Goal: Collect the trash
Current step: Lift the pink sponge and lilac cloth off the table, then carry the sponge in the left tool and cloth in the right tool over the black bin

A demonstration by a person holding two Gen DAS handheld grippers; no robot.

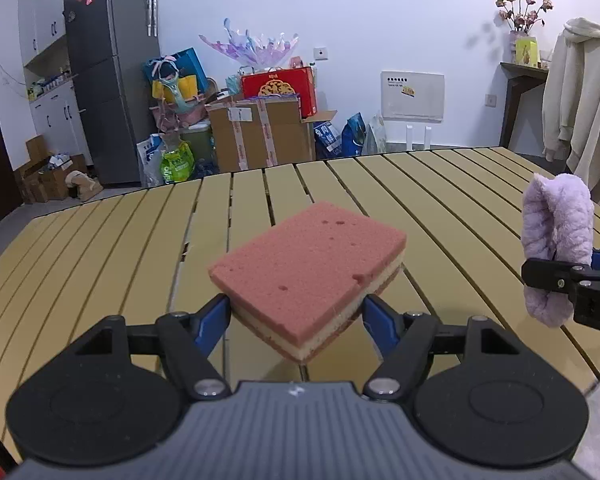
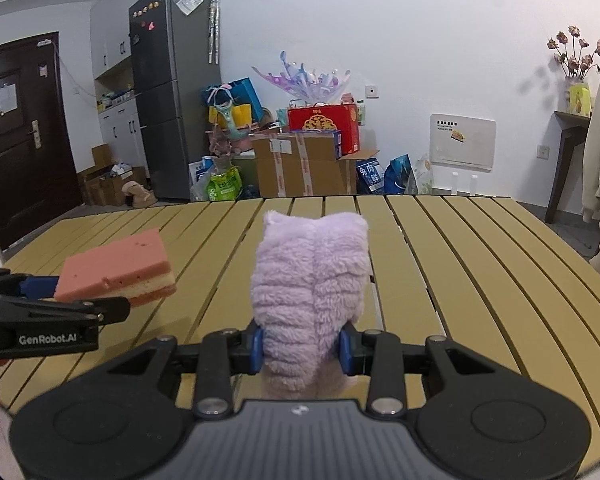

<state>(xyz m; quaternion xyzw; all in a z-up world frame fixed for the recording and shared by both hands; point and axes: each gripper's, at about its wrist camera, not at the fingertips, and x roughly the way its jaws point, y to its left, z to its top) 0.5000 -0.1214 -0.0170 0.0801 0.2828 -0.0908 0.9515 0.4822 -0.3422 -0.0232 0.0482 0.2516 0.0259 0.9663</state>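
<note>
My left gripper (image 1: 298, 320) is shut on a pink sponge (image 1: 304, 264) with a cream middle layer, held flat above the slatted yellow table (image 1: 440, 184). The sponge also shows in the right wrist view (image 2: 116, 266), with the left gripper (image 2: 112, 304) at the left edge. My right gripper (image 2: 302, 346) is shut on a fluffy lilac cloth (image 2: 310, 280), which stands upright between its blue pads. The lilac cloth also shows at the right of the left wrist view (image 1: 556, 240), held by the right gripper (image 1: 548, 276).
Beyond the table's far edge (image 2: 340, 198) stand cardboard boxes (image 2: 300, 168), a red gift box (image 2: 324, 122), bags and a grey fridge (image 2: 172, 88). A dark door (image 2: 20, 132) is at the left. Coats (image 1: 580, 96) hang at the right beside a shelf with flowers (image 1: 524, 12).
</note>
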